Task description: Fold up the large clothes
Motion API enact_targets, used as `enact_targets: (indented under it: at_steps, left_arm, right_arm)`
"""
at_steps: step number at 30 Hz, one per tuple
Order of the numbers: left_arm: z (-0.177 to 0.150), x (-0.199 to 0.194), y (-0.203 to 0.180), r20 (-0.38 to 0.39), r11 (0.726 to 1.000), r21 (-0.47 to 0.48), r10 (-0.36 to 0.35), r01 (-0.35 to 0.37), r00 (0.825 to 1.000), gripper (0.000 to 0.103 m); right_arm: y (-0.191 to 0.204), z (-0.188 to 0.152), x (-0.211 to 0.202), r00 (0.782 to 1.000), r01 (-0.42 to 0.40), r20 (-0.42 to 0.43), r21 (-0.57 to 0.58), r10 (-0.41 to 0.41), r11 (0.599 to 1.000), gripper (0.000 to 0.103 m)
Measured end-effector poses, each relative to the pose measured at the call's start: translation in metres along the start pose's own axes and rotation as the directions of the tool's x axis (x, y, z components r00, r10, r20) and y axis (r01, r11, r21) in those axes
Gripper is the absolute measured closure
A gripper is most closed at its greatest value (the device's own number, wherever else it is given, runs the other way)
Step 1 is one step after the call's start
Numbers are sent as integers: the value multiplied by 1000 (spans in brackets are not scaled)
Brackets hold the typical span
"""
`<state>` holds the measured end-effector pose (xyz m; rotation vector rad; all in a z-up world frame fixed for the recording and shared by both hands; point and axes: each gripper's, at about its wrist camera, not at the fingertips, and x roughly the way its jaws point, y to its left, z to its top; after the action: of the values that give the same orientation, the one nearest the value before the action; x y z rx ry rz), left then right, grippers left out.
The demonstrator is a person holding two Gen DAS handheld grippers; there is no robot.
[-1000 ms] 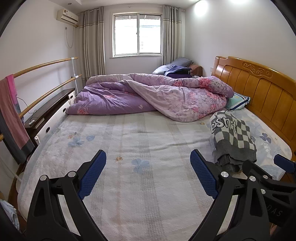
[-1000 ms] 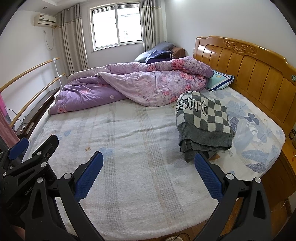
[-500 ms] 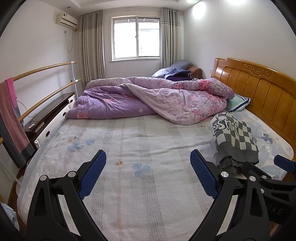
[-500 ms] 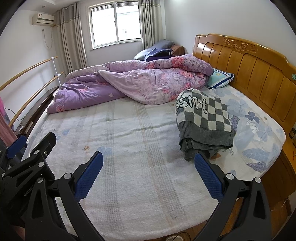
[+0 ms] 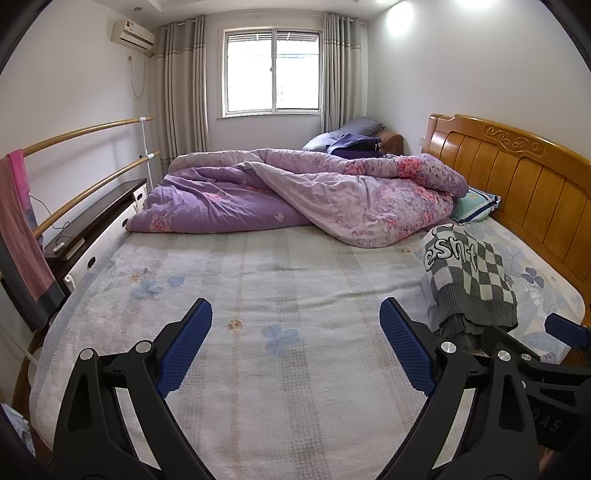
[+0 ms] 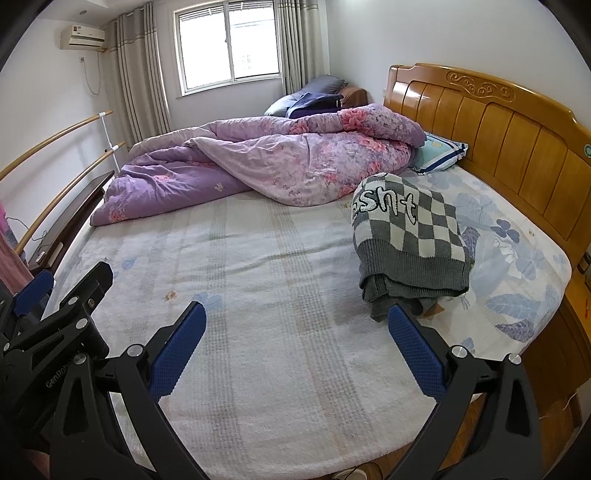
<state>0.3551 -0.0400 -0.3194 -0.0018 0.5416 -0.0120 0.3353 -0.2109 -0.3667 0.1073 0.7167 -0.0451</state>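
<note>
One sweater (image 6: 406, 236), one quilt (image 6: 280, 166) — two rails (image 5: 92, 158).

White knitted letters outlined in dark are showing on the folded grey-and-white checked sweater (image 6: 406, 236), which is lying on the right side of the bed (image 6: 258, 295) near the headboard; they are reading "esnt" in the right wrist view, with an earlier letter curving out of sight at the fold. In the left wrist view the same sweater (image 5: 469, 273) is showing "esht"-like letters. Embossed lettering on the left gripper's black frame (image 6: 61, 378) is reading roughly "GenRobot". Faint letters "DAS" are standing on the right gripper's frame (image 5: 546, 424). The air conditioner's (image 5: 132, 34) red logo is too small to read.
</note>
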Motion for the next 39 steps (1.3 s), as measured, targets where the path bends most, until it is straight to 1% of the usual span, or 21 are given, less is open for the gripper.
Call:
enact_targets:
  at_steps: [11, 23, 33, 36, 39]
  left_arm:
    - [0, 7, -1, 3, 1000, 12, -2, 2, 1000, 11]
    - [0, 5, -2, 2, 1000, 9, 0, 0, 1000, 11]
    - [-5, 13, -2, -5, 1000, 6, -1, 2, 1000, 11]
    - [-8, 18, 3, -14, 1000, -7, 3, -3, 1000, 11]
    - [-13, 23, 15, -22, 999, -25, 20, -21, 1000, 10]
  right_arm:
    - [-2, 1, 1, 1000, 4, -4, 1, -4, 1000, 8]
    - [-2, -1, 2, 1000, 7, -7, 5, -7, 1000, 8]
    - [0, -3, 7, 1000, 7, -16, 6, -7, 1000, 8]
    - [6, -4, 12, 1000, 1, -23, -2, -1, 1000, 8]
    - [17, -2, 21, 999, -15, -33, -16, 15, 1000, 8]
